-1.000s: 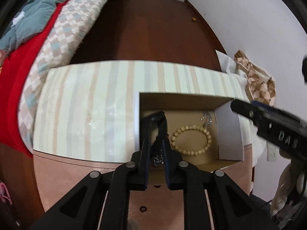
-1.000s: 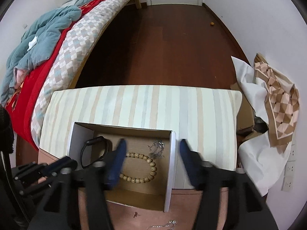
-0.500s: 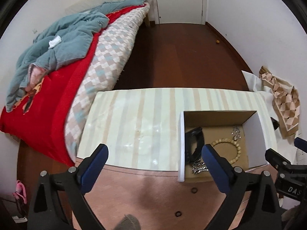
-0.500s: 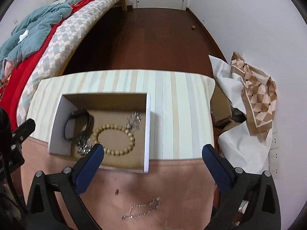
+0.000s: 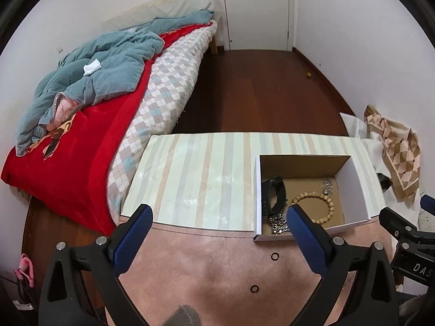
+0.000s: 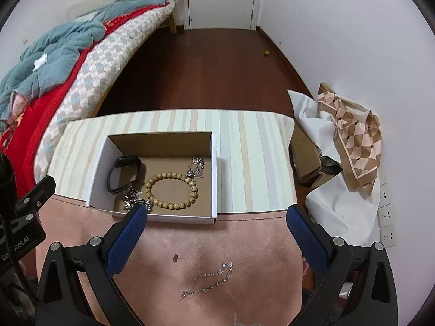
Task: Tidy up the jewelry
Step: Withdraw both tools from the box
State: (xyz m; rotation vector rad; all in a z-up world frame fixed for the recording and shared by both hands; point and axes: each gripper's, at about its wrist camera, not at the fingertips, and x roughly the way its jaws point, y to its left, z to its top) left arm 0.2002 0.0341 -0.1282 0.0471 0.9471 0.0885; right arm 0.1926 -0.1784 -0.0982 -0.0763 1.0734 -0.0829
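An open cardboard box point(image 6: 214, 163) point(image 5: 356, 187) sits on the table. Inside lie a black wristband point(image 6: 123, 172) point(image 5: 276, 193), a wooden bead bracelet point(image 6: 171, 190) point(image 5: 315, 206), a silver chain link bracelet point(image 6: 133, 199) point(image 5: 277, 224) and a small silver piece point(image 6: 197, 167) point(image 5: 327, 186). A thin silver chain bracelet point(image 6: 210, 281) lies on the pink mat point(image 6: 244, 244) in front of the box, below my right gripper point(image 6: 216, 226), which is open and empty. My left gripper point(image 5: 217, 226) is open and empty, left of the box. Two small dark rings point(image 5: 275, 256) point(image 5: 254, 288) lie on the mat.
The table has a striped cover point(image 5: 204, 168) at the back and the pink mat in front. A bed with red and blue bedding point(image 5: 95, 95) stands at the left. White paper and a patterned cloth point(image 6: 350, 127) lie at the right by the wall. Dark wood floor point(image 6: 204, 68) lies beyond.
My left gripper opened, let go inside the box and pulled back up and left. My right gripper also drew back, bringing the thin chain on the mat into view.
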